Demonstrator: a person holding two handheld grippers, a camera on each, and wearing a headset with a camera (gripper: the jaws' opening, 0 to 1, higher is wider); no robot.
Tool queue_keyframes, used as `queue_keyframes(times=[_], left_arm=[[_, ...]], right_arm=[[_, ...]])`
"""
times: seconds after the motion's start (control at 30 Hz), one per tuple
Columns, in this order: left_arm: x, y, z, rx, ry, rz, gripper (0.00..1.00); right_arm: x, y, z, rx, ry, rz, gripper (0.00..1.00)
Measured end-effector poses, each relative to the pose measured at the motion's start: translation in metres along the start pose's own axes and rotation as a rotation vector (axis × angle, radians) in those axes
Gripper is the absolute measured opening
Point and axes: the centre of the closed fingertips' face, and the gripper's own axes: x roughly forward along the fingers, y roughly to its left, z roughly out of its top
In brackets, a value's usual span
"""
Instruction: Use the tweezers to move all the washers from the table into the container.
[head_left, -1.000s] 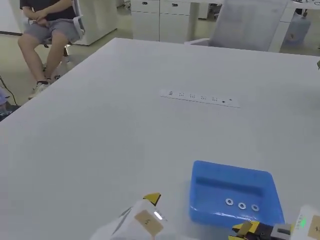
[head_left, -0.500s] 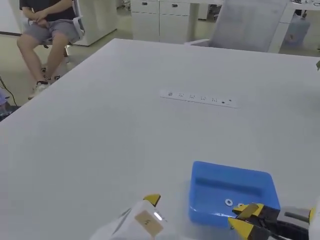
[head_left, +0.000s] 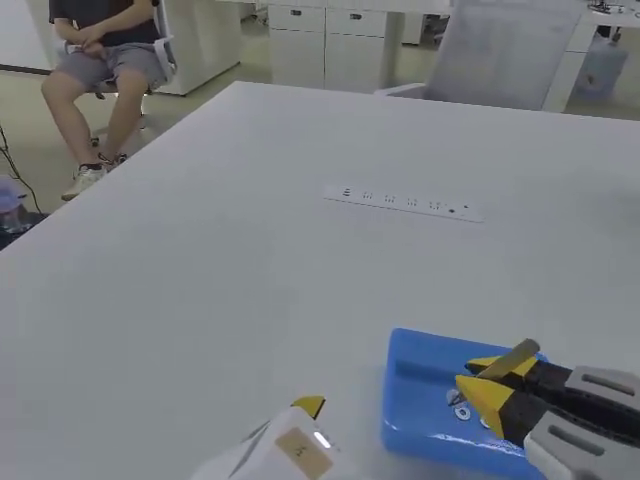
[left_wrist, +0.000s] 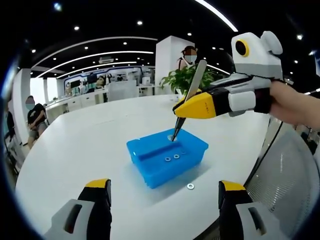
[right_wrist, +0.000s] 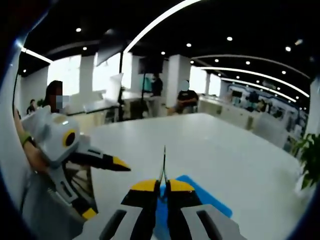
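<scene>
Right gripper (right_wrist: 161, 185) jaws clamped on tweezers (left_wrist: 196, 80), tips over the blue container (left_wrist: 150, 175), centre frame. Left gripper (left_wrist: 164, 184) jaws wide apart. One washer (left_wrist: 190, 186) on the bench (left_wrist: 75, 150) just below the container: likely thin, light, slippery; best pinched across its rim.

Head view: the right gripper (head_left: 478, 383), its body cut off by the picture's edge, covers the near right corner of the container (head_left: 420, 375) and some of the washers (head_left: 458, 400) inside, so these cannot be counted. Of the tweezers (head_left: 512, 357) one short end shows above the container; the jaws hide the rest. Left of the container, the bottom edge cuts off the left gripper (head_left: 308, 406). Left gripper view: whether the tip of the tweezers over the container carries a washer is too small to tell. Right gripper view: the jaws hide most of the container; the tweezers are a thin blurred line.
</scene>
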Motion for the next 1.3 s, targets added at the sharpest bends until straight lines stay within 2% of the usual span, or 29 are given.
queue_keyframes(times=[0.17, 0.3, 0.47, 0.57, 0.63, 0.67, 0.77, 0.93, 1.1, 1.23, 1.3], left_arm=[[0.0, 0.0, 0.0, 0.001, 0.002, -0.002, 0.9], [0.001, -0.001, -0.001, 0.0, 0.005, -0.005, 0.9], [0.001, -0.001, -0.003, -0.003, 0.011, -0.006, 0.9], [0.001, -0.001, -0.003, -0.003, 0.014, -0.008, 0.9], [0.001, -0.001, -0.004, -0.003, 0.015, -0.009, 0.9], [0.001, -0.001, -0.004, -0.002, 0.017, -0.009, 0.9], [0.001, 0.0, -0.004, -0.003, 0.016, -0.005, 0.9], [0.001, -0.001, -0.005, -0.003, 0.022, -0.005, 0.9], [0.0, 0.0, -0.005, -0.002, 0.023, -0.001, 0.89], [0.001, -0.001, -0.006, -0.001, 0.026, -0.004, 0.89], [0.001, -0.001, -0.005, 0.0, 0.026, -0.007, 0.89]], right_arm=[[0.004, -0.013, 0.002, 0.101, -0.011, -0.015, 0.03], [0.01, -0.019, -0.004, 0.195, 0.022, 0.014, 0.03], [0.018, -0.028, -0.011, 0.26, 0.057, 0.031, 0.03], [0.026, -0.031, -0.025, 0.317, 0.116, 0.055, 0.03], [0.031, -0.033, -0.028, 0.336, 0.116, 0.059, 0.03], [0.033, -0.03, -0.03, 0.383, 0.127, 0.08, 0.03], [0.04, -0.035, -0.032, 0.408, 0.122, 0.078, 0.03], [0.048, -0.036, -0.04, 0.462, 0.144, 0.078, 0.03], [0.053, -0.039, -0.05, 0.498, 0.167, 0.057, 0.03], [0.06, -0.042, -0.06, 0.58, 0.168, 0.065, 0.04], [0.062, -0.044, -0.066, 0.576, 0.191, 0.054, 0.04]])
